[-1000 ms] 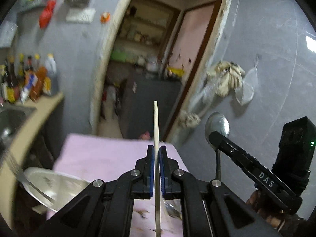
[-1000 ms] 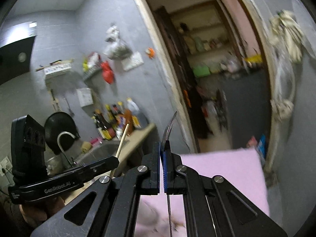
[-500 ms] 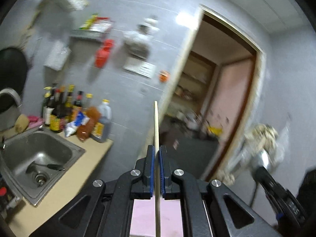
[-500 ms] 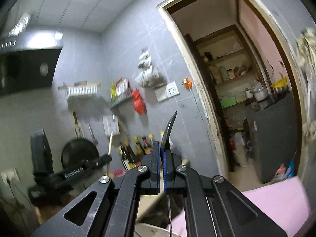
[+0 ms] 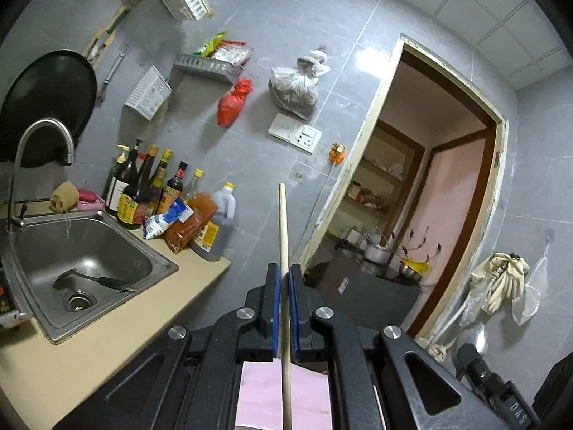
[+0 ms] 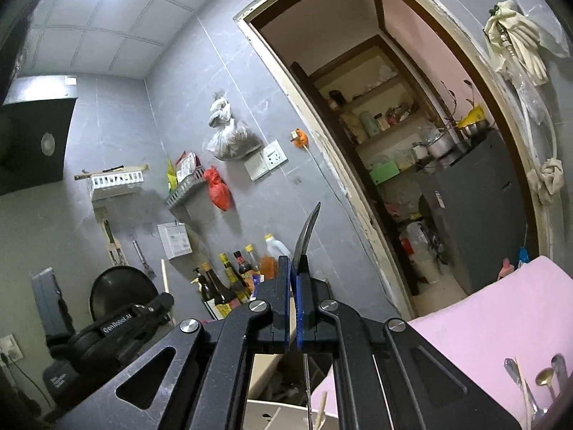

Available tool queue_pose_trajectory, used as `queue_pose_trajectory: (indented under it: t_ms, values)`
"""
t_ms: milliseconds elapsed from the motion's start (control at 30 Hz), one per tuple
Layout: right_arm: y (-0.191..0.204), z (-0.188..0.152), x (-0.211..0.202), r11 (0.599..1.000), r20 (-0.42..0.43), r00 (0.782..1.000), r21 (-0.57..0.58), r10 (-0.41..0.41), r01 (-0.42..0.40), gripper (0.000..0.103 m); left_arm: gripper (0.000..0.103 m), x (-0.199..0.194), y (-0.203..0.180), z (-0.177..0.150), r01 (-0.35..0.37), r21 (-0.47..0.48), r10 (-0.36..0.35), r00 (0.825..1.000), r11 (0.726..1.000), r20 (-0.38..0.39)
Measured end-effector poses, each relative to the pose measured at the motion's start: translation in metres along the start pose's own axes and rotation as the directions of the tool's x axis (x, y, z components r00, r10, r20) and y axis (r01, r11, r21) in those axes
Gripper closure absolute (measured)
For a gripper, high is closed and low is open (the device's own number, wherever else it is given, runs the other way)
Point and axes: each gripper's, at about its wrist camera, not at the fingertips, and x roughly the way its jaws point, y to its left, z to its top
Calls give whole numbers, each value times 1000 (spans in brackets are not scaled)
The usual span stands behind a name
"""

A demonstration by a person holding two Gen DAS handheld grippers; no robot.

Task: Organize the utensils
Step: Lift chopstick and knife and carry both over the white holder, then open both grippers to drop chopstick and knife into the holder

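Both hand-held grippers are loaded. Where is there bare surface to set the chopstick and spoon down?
Bare counter lies between the sink rim and the counter's front edge. The pink cloth is bare across its middle; loose utensils crowd its near right corner. The bottles crowd the counter's back.

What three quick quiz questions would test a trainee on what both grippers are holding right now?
1. True or false: the left gripper is shut on a wooden chopstick.
2. What does the right gripper hold? A) a metal spoon B) a knife C) nothing
3. Fill in: a black spatula lies in the ____.

Key: 1 true; 2 A; 3 sink
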Motion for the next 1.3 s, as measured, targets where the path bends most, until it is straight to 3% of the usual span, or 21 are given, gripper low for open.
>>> queue_pose_trajectory:
  t_ms: [400,700,1100,1300]
  values:
    - [6,-33,10,990,-58,998,-142,-14,5,100,98,-4,-6,-33,34,81,-36,999,996,32]
    - [1,-42,12,988,-73,997,-155,-36,25,100,98,-4,-10,-48,35,125,-40,999,992,31]
    - [-2,-46,6,978,-166,985,-210,-42,6,99,97,-12,-3,-59,117,241,-85,986,964,-141]
    - [-1,-44,5,980,-204,977,-200,-61,19,98,94,-15,0,-55,124,249,-74,977,960,-198]
